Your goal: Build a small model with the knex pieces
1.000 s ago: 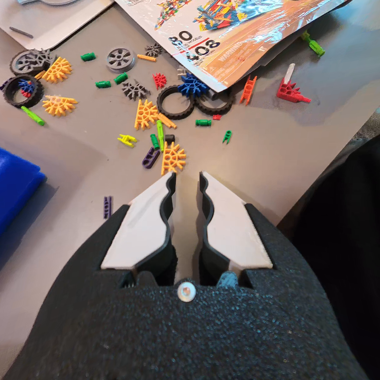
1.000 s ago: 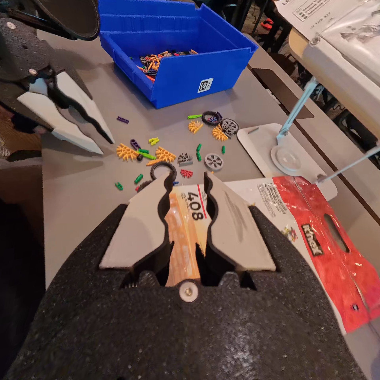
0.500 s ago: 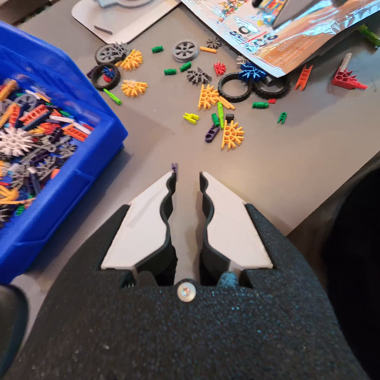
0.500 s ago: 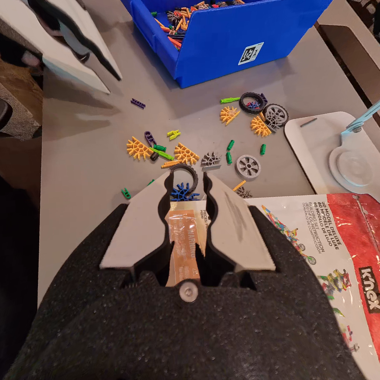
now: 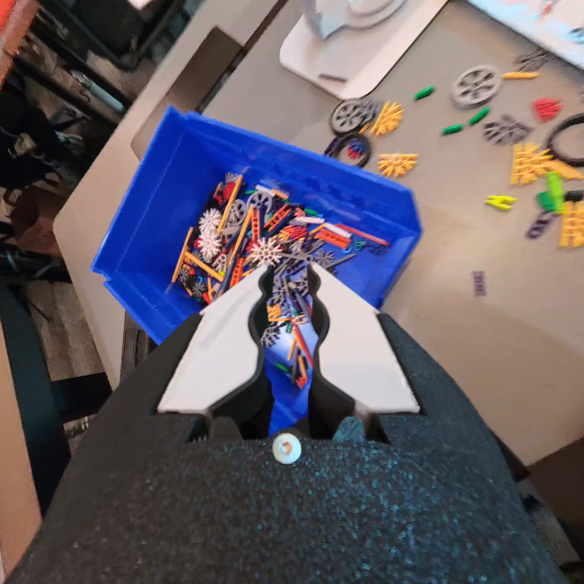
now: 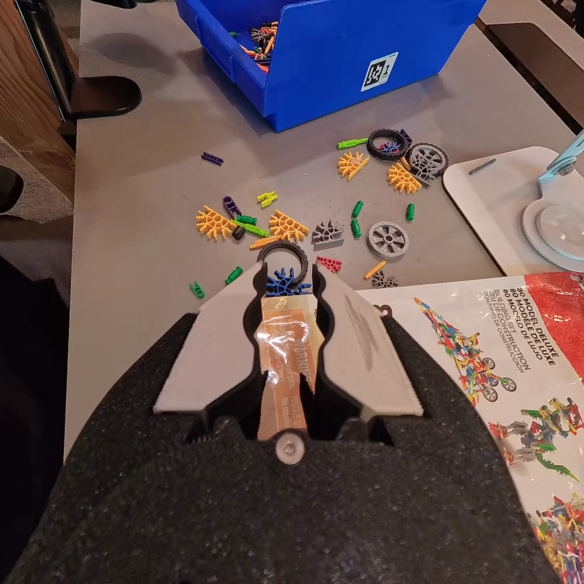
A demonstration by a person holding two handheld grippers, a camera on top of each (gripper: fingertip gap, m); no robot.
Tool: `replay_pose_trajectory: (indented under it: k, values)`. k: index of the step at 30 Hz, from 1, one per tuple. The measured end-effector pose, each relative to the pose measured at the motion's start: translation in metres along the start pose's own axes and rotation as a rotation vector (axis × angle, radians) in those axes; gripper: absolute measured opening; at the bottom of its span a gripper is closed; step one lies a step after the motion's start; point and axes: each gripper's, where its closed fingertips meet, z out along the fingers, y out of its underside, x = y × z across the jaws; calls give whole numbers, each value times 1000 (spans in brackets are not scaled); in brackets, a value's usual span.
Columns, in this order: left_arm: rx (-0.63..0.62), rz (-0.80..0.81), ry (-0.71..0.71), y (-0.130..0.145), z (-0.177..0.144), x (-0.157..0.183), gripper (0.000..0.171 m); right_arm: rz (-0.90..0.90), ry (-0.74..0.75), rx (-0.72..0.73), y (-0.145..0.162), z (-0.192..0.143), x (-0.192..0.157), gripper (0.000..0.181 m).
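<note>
Pale wedge fingers [image 5: 227, 331] gape above a glossy blue bin [image 5: 151, 202].

Parted fingers [image 5: 221, 341] above blue bin [image 5: 151, 202]

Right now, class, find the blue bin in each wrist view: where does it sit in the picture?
Left wrist view: the blue bin fills the centre-left, seen from above and full of small parts, with the left tongs over it.
Right wrist view: the blue bin is at top centre, beyond the right tongs.
Shared landmark: the grey spoked wheel on the table.
</note>
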Motion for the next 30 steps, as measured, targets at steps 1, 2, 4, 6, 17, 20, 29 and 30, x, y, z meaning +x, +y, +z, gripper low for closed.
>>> replay_pose_trajectory:
  k: [1, 2, 4, 6, 17, 20, 29, 30]
  values:
    - [-42, 2, 30, 6, 9, -8, 18, 1, -2, 4, -1, 0, 0, 27]
    - [-84, 22, 50, 12, 19, -16, 18, 1, -5, 7, -1, 0, -1, 27]
    - [-196, 59, 100, 28, 38, -29, 17, 2, -12, 10, -1, 0, -2, 27]
    - [-293, 106, 161, 42, 56, -36, 15, 3, -17, 7, 0, 1, -3, 27]
    - [-624, 233, 318, 100, 107, -43, 16, 0, -12, 40, -11, 2, 3, 27]
    - [-655, 285, 327, 106, 112, -44, 17, -1, -11, 46, -12, 3, 6, 27]
    - [-683, 301, 381, 104, 123, -49, 18, 12, -11, 53, -10, 7, 14, 26]
    - [-698, 311, 366, 105, 125, -53, 19, 13, -11, 53, -10, 7, 14, 26]
